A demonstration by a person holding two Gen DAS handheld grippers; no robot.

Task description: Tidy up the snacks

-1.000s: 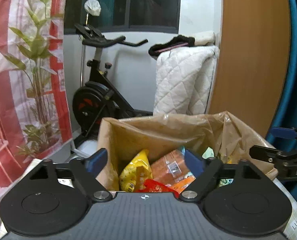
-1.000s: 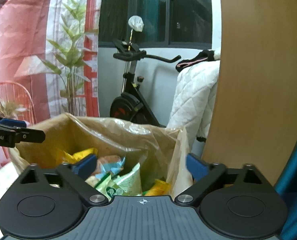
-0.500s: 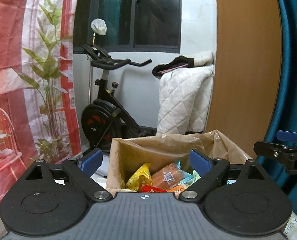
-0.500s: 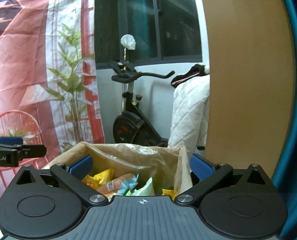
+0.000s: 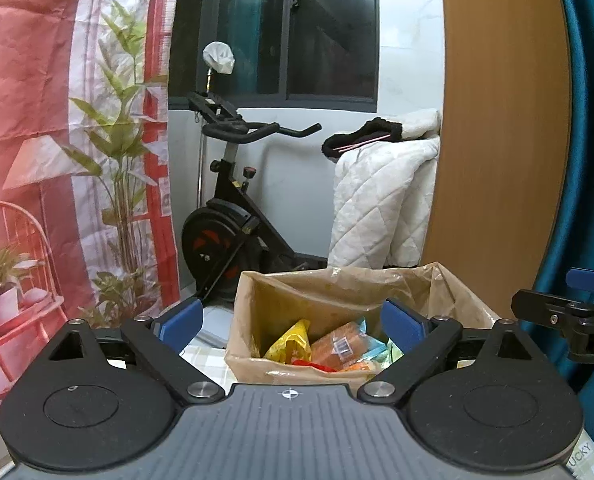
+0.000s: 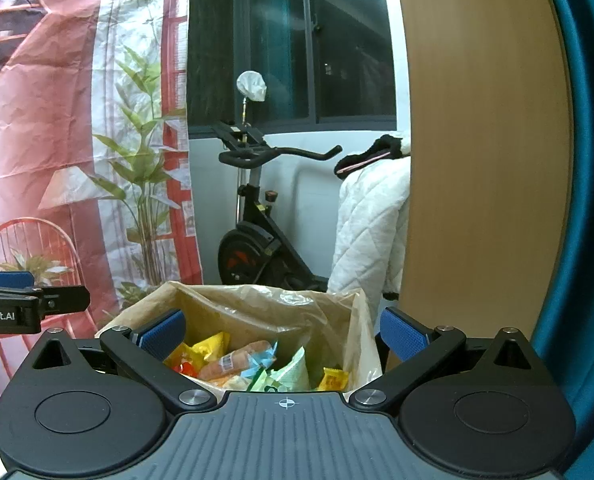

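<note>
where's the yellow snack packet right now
In the left wrist view the yellow snack packet stands inside the brown paper bag, on its left side, right beside the orange packet.

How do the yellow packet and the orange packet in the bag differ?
Colour: the yellow packet is bright yellow, the orange packet orange-brown with a white barcode label.
Place: in the left wrist view, yellow lies left of orange.
Shape: yellow's top corner sticks up to a point; orange looks rounder and lies tilted.
Both sit inside the brown bag, untouched by either gripper.
</note>
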